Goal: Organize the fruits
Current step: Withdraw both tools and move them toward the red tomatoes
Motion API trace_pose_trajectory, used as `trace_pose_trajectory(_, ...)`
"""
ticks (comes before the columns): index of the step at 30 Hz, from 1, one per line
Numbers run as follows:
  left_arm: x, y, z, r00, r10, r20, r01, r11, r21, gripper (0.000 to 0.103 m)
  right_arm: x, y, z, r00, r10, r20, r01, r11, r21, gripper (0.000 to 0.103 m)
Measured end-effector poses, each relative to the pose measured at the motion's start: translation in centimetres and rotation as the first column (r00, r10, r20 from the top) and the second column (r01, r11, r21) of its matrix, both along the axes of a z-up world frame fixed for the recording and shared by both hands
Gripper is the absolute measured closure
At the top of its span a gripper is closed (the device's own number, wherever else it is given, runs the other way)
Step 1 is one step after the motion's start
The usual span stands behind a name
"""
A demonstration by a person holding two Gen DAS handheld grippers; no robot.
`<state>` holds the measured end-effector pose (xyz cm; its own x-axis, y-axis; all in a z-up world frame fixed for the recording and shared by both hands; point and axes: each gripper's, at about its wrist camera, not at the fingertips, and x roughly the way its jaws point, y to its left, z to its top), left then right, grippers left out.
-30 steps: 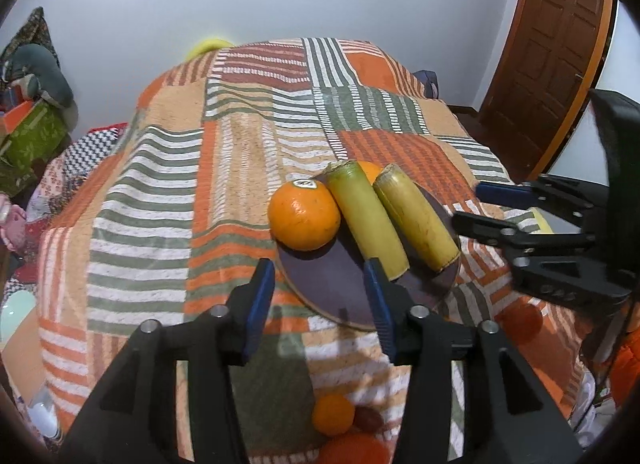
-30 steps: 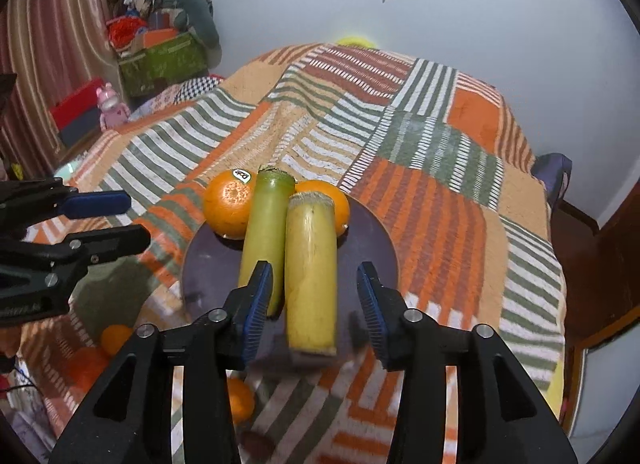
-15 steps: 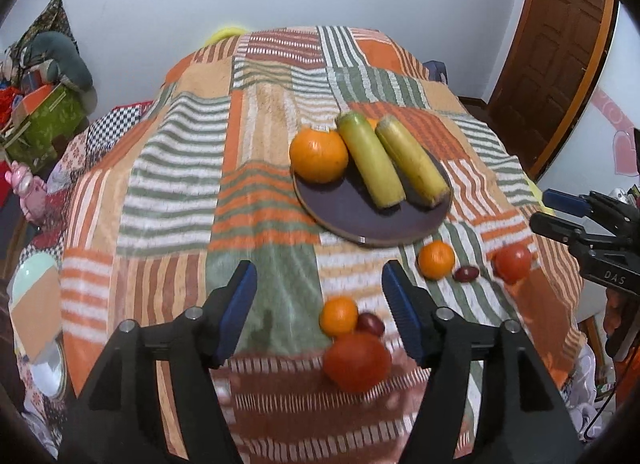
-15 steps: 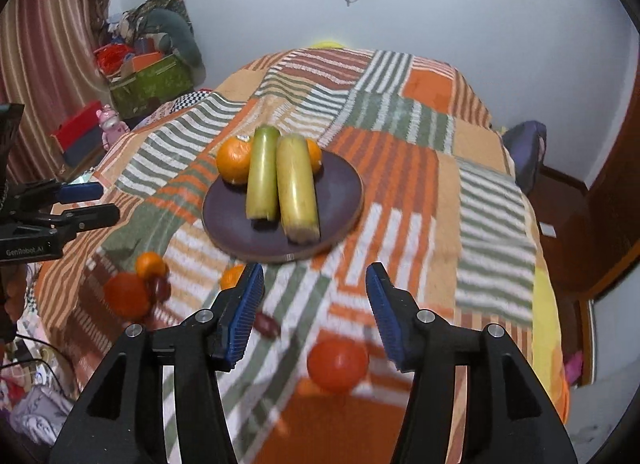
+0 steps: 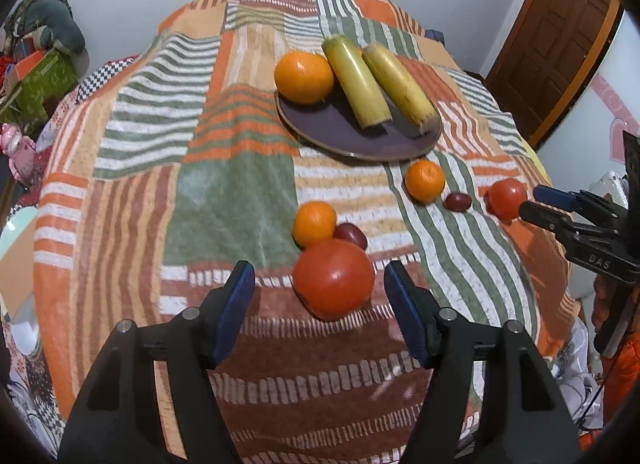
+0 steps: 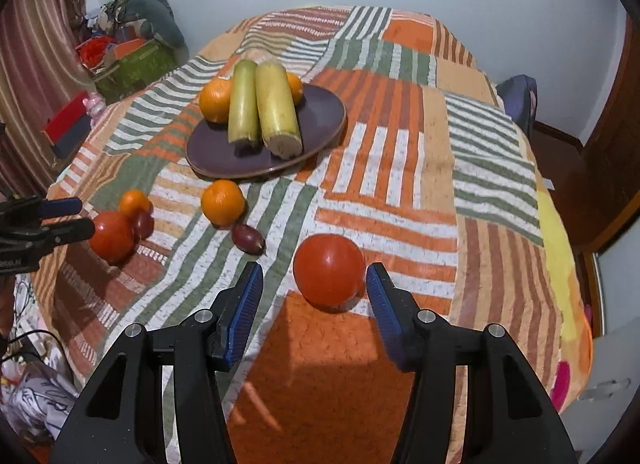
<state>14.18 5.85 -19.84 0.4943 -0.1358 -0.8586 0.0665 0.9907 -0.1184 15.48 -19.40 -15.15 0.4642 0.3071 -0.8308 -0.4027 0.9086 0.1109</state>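
A dark plate [image 5: 352, 143] [image 6: 320, 111] on the striped bedspread holds an orange [image 5: 304, 77] and two yellow-green stalks [image 5: 356, 81]. My left gripper [image 5: 319, 276] is open, with a red tomato [image 5: 334, 288] between its fingers and a gap on each side. A small orange [image 5: 315, 223] and a dark red fruit [image 5: 354, 235] lie just beyond it. My right gripper [image 6: 314, 270] is open around a second tomato [image 6: 329, 274], untouched by the pads, nearer the right pad. Another small orange [image 6: 222, 203] and dark red fruit [image 6: 248, 239] lie ahead of it.
The bedspread [image 5: 224, 191] drops away at its near edge below both grippers. A brown door [image 5: 560, 35] stands on the right, boxes and cushions [image 6: 132, 43] on the left by a curtain. Each gripper shows at the edge of the other's view.
Both grippers have drawn back from the plate toward the near edge of the bed and sunk. Their jaws have widened, and each now has a tomato between its fingers.
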Motion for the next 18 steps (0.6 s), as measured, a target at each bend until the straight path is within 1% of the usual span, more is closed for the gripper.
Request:
trace_pose_trajectory(5, 0.3, -0.4, -1.1, 1.000, -0.001, -0.030, 0.001, 1.000, -0.001, 0.036, 0.6, -0.4, -1.3, 0.999, -0.021, -0.036, 0.021, 1.000, 0.002, 0.053)
trace_pose_trajectory(8, 0.5, -0.8, -1.7, 0.999, -0.014, -0.044, 0.015, 1.000, 0.006, 0.036, 0.8, -0.4, -1.5, 0.999, -0.023, -0.040, 0.023, 1.000, 0.004, 0.053)
trace_pose_trajectory(11, 0.8, -1.3, -2.0, 0.999, -0.028, -0.045, 0.029, 0.999, 0.014, 0.036, 0.9, -0.3, -1.6, 0.999, -0.020, -0.041, 0.021, 1.000, 0.021, 0.053)
trace_pose_trajectory(15, 1.1, -1.6, -2.3, 0.999, -0.031, -0.039, 0.032, 0.999, 0.017, 0.036, 1.2, -0.1, -1.9, 0.999, -0.021, -0.042, 0.022, 1.000, 0.020, 0.053)
trace_pose_trajectory(17, 1.3, -1.6, -2.5, 0.999, -0.027, -0.042, 0.028, 1.000, 0.006, 0.037, 1.3, -0.1, -2.0, 0.999, -0.021, -0.049, 0.022, 0.999, 0.024, 0.053)
trace_pose_trajectory(18, 1.3, -1.5, -2.6, 0.999, -0.025, -0.046, 0.025, 1.000, -0.001, 0.041, 1.4, -0.1, -2.0, 0.998, -0.020, -0.051, 0.022, 0.999, 0.026, 0.053)
